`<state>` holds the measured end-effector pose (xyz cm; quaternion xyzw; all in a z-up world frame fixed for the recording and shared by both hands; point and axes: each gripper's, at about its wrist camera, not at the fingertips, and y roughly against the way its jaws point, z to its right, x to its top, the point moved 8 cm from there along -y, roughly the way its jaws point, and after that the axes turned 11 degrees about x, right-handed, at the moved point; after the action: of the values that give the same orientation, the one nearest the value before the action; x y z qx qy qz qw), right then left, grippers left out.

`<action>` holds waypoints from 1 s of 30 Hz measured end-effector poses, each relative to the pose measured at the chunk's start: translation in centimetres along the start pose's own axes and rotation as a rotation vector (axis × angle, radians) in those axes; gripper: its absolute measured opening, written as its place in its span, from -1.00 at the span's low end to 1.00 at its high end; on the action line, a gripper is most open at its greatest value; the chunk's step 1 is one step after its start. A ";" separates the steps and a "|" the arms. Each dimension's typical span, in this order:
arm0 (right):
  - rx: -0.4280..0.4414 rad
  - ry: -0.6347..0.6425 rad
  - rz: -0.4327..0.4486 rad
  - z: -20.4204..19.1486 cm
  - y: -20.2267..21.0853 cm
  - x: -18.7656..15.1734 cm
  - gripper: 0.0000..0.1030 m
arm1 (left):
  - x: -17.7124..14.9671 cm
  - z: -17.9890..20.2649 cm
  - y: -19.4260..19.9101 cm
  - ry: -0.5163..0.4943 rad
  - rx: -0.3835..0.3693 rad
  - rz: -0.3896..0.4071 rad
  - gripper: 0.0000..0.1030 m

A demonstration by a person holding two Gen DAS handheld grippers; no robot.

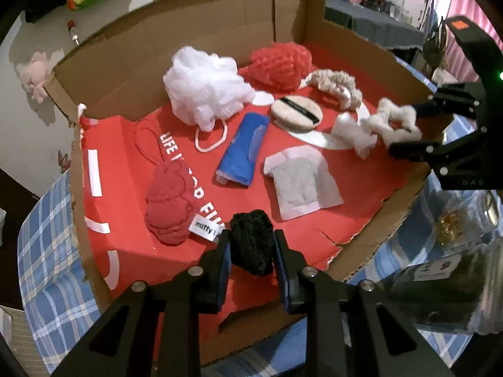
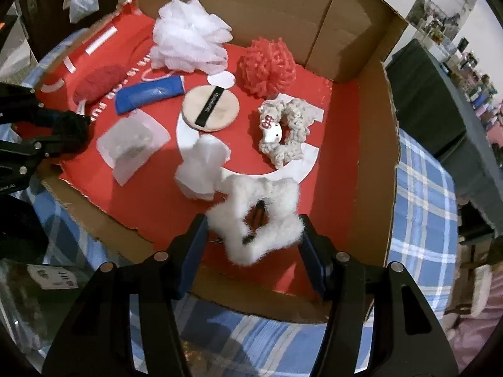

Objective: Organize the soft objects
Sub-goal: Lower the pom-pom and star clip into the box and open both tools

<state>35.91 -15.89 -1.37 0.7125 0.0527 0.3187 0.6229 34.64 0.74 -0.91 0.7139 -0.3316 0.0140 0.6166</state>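
My left gripper [image 1: 251, 245] clamps black knit bundle [image 1: 251, 242], long axis upright between pads, over near edge of cardboard box [image 1: 195, 25]. My right gripper [image 2: 253, 235] holds white fluffy scrunchie [image 2: 257, 216] (ring facing camera), tilted. Ahead: blue roll [image 1: 243, 149] pointing away, white loofah [image 1: 204, 88]. Bare red lining [image 2: 342, 144] right of scrunchie.

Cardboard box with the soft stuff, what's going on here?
A person works two handheld grippers over the cardboard box. The left gripper is shut on a black knit piece; the right gripper holds a fluffy white star-shaped piece between its fingers. The white loofah, red loofah, blue cloth and round puff lie on the box's red liner.
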 end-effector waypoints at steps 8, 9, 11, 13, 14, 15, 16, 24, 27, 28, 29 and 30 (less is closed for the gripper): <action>-0.032 0.025 -0.032 0.1 -0.6 0.2 0.09 | -0.2 -0.3 -0.6 -0.001 0.019 -0.016 -0.43; -0.036 0.028 -0.033 0.0 -0.7 0.2 0.09 | 0.0 -0.2 -0.7 -0.002 0.021 -0.015 -0.43; -0.041 0.032 -0.035 -0.1 -0.8 0.2 0.09 | -0.1 -0.1 -0.7 -0.006 0.024 -0.015 -0.43; -0.045 0.036 -0.037 -0.1 -0.8 0.2 0.09 | -0.1 -0.1 -0.7 -0.011 0.031 -0.014 -0.41; -0.048 0.038 -0.039 -0.1 -0.9 0.2 0.09 | 0.0 -0.1 -0.7 -0.012 0.031 -0.014 -0.40; -0.050 0.040 -0.041 -0.1 -0.9 0.1 0.09 | 0.0 -0.1 -0.8 -0.012 0.032 -0.014 -0.40; -0.052 0.043 -0.043 -0.3 -0.9 0.1 0.09 | 0.1 -0.1 -0.9 -0.012 0.032 -0.014 -0.40; -0.065 0.055 -0.051 -0.6 -1.3 0.1 0.12 | 0.1 0.0 -0.9 -0.012 0.032 -0.013 -0.27; -0.065 0.053 -0.052 -0.5 -1.3 0.2 0.13 | 0.2 -0.1 -0.7 -0.006 0.031 -0.003 -0.13; -0.065 0.053 -0.052 -0.5 -1.3 0.2 0.13 | 0.2 -0.1 -0.6 -0.003 0.032 0.002 -0.08; -0.066 0.052 -0.052 -0.5 -1.3 0.2 0.13 | 0.1 -0.3 -0.3 -0.001 0.032 0.004 -0.07; -0.066 0.051 -0.053 -0.5 -1.3 0.2 0.13 | 0.2 -0.4 -0.2 0.003 0.032 0.007 -0.06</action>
<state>36.23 -15.12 -2.48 0.6814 0.0768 0.3220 0.6528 35.03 0.98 -0.90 0.7223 -0.3331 0.0223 0.6056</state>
